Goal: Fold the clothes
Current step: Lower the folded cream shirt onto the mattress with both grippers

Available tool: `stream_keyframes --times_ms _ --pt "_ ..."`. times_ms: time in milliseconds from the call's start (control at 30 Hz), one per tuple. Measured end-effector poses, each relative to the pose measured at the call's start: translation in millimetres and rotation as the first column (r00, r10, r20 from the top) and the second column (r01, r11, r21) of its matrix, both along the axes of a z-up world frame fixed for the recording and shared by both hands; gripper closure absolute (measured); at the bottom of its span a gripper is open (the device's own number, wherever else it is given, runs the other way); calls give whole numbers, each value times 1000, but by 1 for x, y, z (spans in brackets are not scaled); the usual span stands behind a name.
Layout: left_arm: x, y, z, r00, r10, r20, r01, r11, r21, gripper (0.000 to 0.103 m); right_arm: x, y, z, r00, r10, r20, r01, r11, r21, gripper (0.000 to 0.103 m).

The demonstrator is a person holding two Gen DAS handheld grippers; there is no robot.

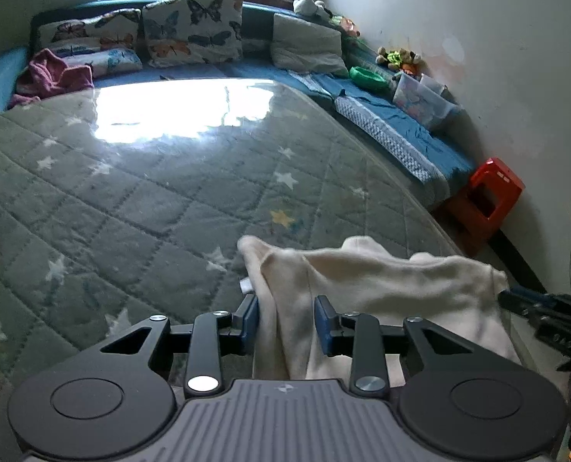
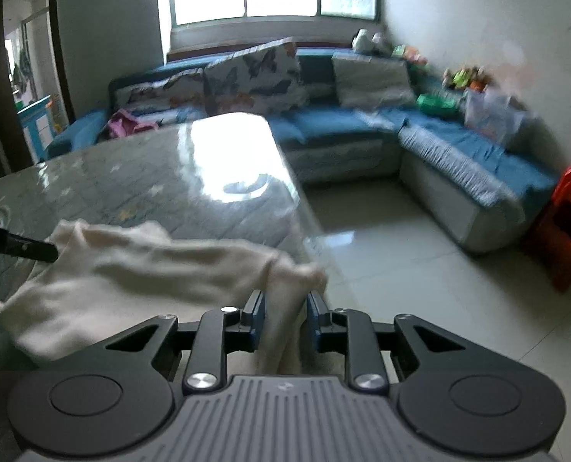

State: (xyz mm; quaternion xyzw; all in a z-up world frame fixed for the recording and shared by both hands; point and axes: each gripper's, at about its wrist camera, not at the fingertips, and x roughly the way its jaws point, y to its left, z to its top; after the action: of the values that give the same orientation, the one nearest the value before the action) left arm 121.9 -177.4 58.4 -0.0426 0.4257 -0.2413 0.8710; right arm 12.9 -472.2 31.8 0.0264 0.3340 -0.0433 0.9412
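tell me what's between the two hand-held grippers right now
A cream garment spans the stretch, one end between the jaws of the left hand-held gripper, the other between those of the right hand-held gripper. Both wrist views show it.

The quilted green table top [image 1: 162, 208] lies bare ahead and to the left of the left gripper [image 1: 285, 319] — open passage all the way to the far edge. The cream garment [image 1: 362, 281] is draped between its blue pads and stretches right to the right gripper [image 1: 532, 308], so that side is blocked by cloth. Beyond the table's right edge the tiled floor [image 2: 401, 254] is open — bounded by the blue sofa [image 2: 459, 154] and a red stool [image 2: 570, 227] against the wall.
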Motion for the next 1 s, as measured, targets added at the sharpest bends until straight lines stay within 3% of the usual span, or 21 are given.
stream_keyframes --times_ms 133,500,733,1000 --pt "0 -7 8 999 -22 27 22 1000 -20 72 6 4 11 999 38 35 -39 999 26 81" --pt "-1 -53 5 991 -129 31 130 991 -33 73 52 29 -14 995 97 -13 -95 993 71 81" --pt "10 -72 -9 989 -150 11 151 988 -35 73 60 27 -29 996 83 -45 -80 994 69 80" --pt "17 -76 -23 991 -136 -6 136 990 -32 73 56 34 -19 994 112 -13 -111 992 64 73"
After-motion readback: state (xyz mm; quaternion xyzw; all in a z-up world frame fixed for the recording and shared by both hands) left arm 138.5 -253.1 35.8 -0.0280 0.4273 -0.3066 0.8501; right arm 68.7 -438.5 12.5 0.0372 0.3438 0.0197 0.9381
